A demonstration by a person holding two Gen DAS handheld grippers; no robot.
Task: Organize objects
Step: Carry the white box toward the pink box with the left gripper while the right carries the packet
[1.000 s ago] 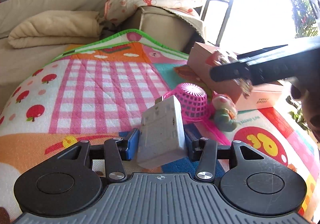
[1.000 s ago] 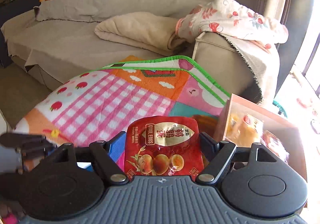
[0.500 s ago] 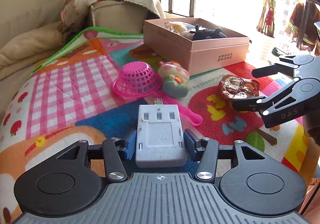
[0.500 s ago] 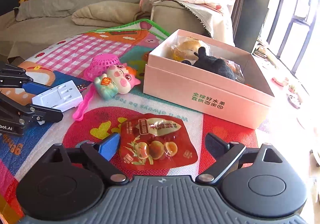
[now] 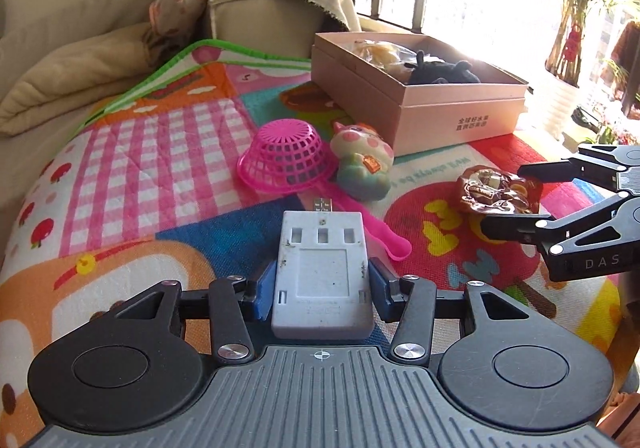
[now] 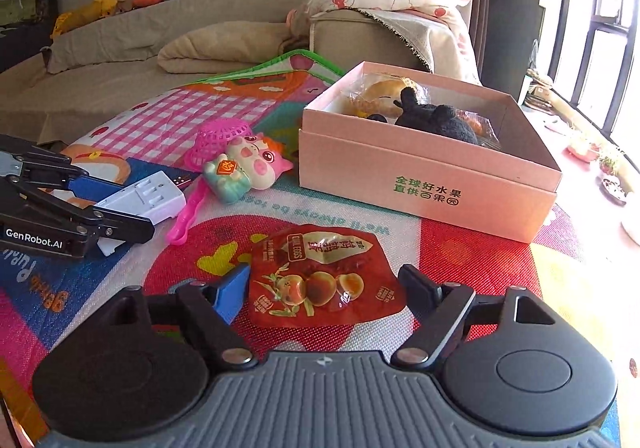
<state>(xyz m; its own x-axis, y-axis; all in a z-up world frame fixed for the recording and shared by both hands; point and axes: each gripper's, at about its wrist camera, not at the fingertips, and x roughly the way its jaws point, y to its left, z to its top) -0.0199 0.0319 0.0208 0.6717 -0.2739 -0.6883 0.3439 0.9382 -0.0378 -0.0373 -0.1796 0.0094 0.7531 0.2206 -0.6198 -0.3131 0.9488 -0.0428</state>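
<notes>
The pink box [image 6: 424, 184] already has a bun and a black plush inside. My left tool [image 5: 322, 284] pinches the white charger [image 5: 322, 272]. My right tool [image 6: 322, 288] is closing around the red snack pack [image 6: 320, 280] lying on the mat [image 6: 460, 260], not yet squeezing it. The pig toy [image 6: 244, 168] and pink basket [image 6: 218, 140] still wait.

Between the right gripper's [image 6: 324, 290] jaws lies a glossy red foil snack packet [image 6: 322, 280]; beyond it, a matt pink cardboard box [image 6: 424, 184]; left, a pink plastic mesh basket [image 6: 218, 138].

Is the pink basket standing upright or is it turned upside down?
Upside down. The pink basket rests on its wide rim on the mat, closed base upward, handle lying flat.
</notes>
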